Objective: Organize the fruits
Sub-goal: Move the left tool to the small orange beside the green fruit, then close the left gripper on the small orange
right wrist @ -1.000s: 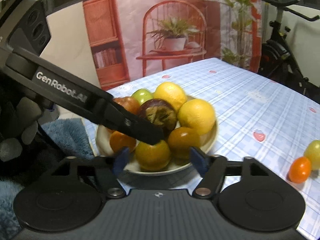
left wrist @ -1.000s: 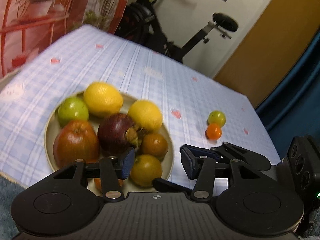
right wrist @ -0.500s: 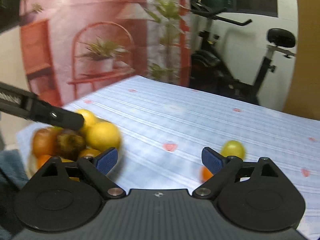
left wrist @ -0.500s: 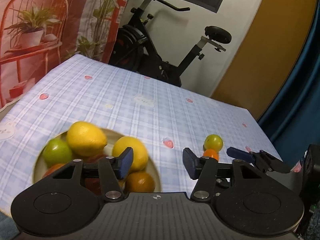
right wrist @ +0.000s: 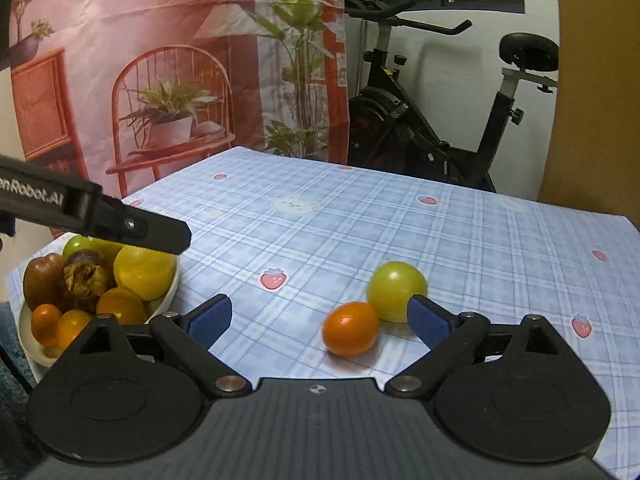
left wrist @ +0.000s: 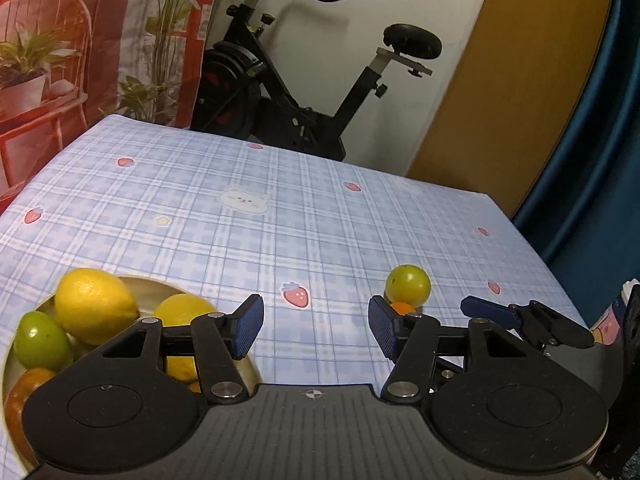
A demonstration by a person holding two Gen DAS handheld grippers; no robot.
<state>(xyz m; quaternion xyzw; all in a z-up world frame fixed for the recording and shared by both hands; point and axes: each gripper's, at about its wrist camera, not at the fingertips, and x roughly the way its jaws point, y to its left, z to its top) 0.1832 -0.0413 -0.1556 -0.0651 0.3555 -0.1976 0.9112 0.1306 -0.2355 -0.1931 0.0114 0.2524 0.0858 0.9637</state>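
A beige bowl [right wrist: 173, 285] heaped with lemons, a red apple, a dark mangosteen and small orange fruits stands at the table's left. Its rim [left wrist: 249, 372] also shows in the left wrist view. A small green fruit [right wrist: 396, 290] and a small orange fruit [right wrist: 351, 334] lie touching on the checked cloth. My right gripper [right wrist: 318, 320] is low over the cloth, its jaws opening; the orange fruit lies between them near the right pad, untouched. My left gripper [left wrist: 316, 330] stands open and empty, right of the bowl, with the green fruit [left wrist: 408, 289] beyond its right finger.
The checked tablecloth [left wrist: 280, 208] ends at a far edge in front of an exercise bike [left wrist: 304, 92]. A printed backdrop [right wrist: 168, 80] hangs at the left, and a blue curtain [left wrist: 592, 168] at the right. The left gripper's black finger [right wrist: 120, 226] reaches over the bowl.
Both views have swung right, away from the bowl toward the two loose fruits. My right gripper's jaws have spread much wider; the left ones a little.
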